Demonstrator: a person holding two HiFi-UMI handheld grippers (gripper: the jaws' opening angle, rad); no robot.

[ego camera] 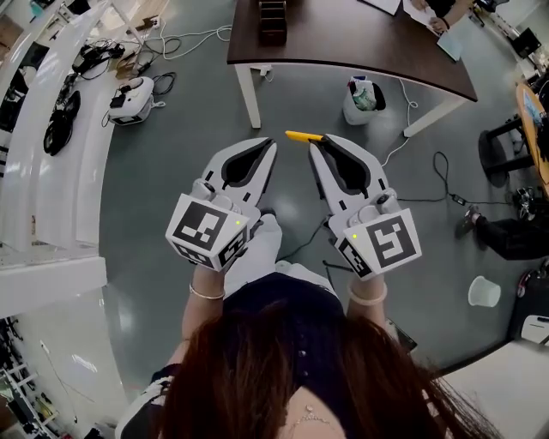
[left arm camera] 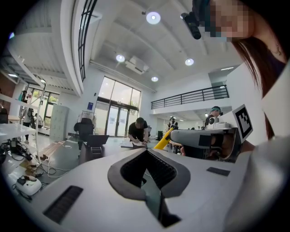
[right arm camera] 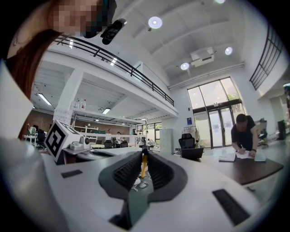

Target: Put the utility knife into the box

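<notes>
- The right gripper [ego camera: 319,142] pinches the yellow utility knife [ego camera: 299,135] at its very tips. The knife sticks out sideways toward the left gripper [ego camera: 269,146], likely a carrying hold, high above the floor.
- The left gripper's jaws are together with nothing between them. It is held just beside the right one, seemingly only to keep clear.
- A dark box [ego camera: 273,21] stands on the desk [ego camera: 369,43], well ahead of both grippers. The knife is not in it yet.
</notes>
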